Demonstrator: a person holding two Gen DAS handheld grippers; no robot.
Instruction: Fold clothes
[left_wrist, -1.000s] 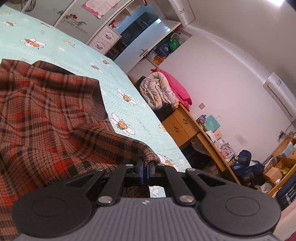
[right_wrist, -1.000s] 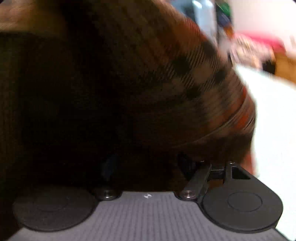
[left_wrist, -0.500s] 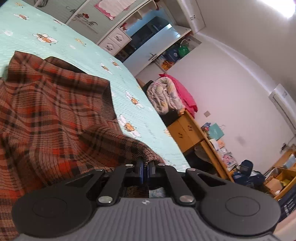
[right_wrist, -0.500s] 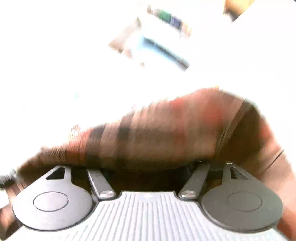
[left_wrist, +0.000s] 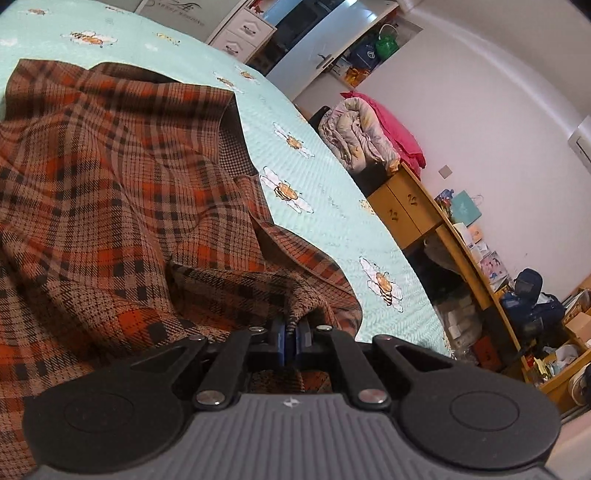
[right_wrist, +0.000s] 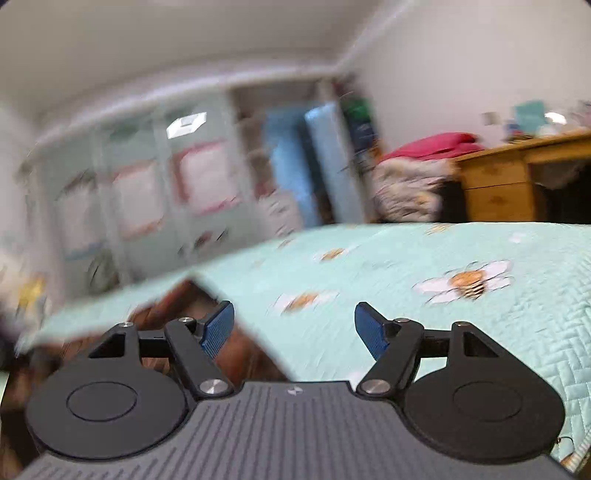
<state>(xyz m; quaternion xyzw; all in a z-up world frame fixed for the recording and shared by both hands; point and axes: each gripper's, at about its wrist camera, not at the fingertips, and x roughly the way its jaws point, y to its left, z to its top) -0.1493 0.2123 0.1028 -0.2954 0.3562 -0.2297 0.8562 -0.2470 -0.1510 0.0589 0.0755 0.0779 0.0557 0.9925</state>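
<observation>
Plaid shirt (left_wrist: 122, 192) on bed, pinched in left tongs (left_wrist: 290, 334), right tongs (right_wrist: 294, 328) spread, empty

Showing woven plaid cloth garment (left_wrist: 122, 192), quilted stitched bedspread (left_wrist: 325, 206), glossy wooden desk (left_wrist: 413, 206), matt black plastic gripper (left_wrist: 290, 334).

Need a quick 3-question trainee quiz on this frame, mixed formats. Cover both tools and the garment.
1. True or false: the left tool is shut on the plaid garment.
2. The right tool is: A) shut on cloth B) open, holding nothing C) out of view.
3. Fill in: the garment lies on a mint quilt printed with ____.

Key: 1 true; 2 B; 3 bees.
</observation>
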